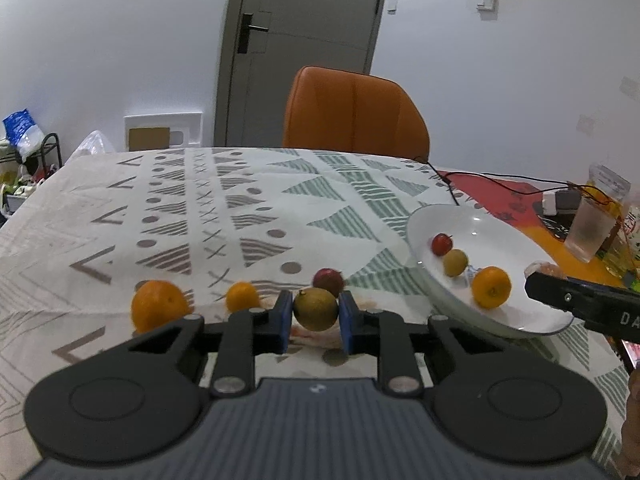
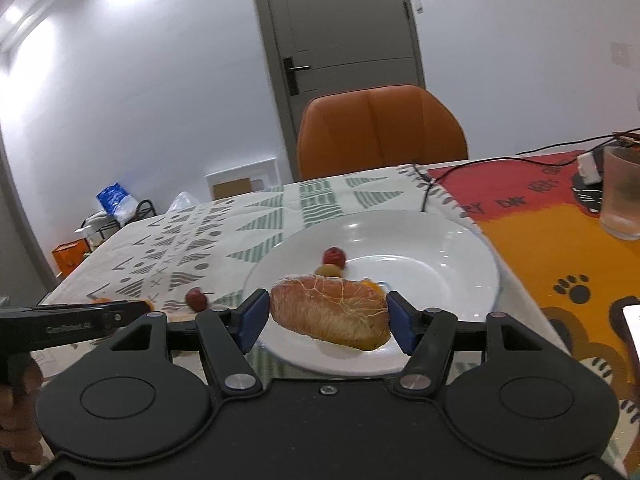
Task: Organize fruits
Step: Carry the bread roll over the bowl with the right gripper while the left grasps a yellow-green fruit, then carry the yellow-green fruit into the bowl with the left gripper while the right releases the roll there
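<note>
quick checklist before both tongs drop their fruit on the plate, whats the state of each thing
1. Left tongs gripping the green-brown fruit: ok, both blue pads press on it.
2. Right tongs gripping the peeled citrus piece: ok, held at both ends.
3. Right load over the white plate: ok.
4. Left load over the plate: not ok, it sits left of the rim, above the tablecloth.
5. Free room on the plate: ok; the red fruit, the small green fruit and the small orange sit in a line along one side.
6. Frosted glass away from the plate: ok.
</note>
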Demonstrator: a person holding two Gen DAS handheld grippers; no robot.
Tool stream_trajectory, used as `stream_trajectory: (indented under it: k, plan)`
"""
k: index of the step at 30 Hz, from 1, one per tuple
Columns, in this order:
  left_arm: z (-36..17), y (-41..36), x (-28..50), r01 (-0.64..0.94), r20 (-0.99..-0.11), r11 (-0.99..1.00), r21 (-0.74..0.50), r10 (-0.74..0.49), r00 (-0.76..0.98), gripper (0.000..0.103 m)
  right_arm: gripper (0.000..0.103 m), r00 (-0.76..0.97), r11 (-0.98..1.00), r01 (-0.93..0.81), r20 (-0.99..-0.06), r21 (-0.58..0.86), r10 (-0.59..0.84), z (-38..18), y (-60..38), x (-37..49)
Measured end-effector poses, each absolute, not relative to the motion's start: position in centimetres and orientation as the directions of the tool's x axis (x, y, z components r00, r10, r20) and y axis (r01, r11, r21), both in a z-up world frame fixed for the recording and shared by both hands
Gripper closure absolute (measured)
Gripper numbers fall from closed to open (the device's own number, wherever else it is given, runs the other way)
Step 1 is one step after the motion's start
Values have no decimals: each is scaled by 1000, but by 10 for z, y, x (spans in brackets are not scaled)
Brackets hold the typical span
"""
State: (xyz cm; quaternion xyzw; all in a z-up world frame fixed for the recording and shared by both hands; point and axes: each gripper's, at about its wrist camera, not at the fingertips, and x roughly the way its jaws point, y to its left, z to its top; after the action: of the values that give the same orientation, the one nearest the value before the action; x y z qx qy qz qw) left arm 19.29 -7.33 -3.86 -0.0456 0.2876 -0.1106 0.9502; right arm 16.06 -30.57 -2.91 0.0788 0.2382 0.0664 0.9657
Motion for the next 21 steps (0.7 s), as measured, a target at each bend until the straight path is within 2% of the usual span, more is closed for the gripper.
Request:
stream_trajectory:
  k: [21]
  plan:
    - [-21, -134, 206, 294, -497, 950, -103, -305, 812, 80, 42, 887, 979, -25, -448, 202, 115, -44, -352, 179]
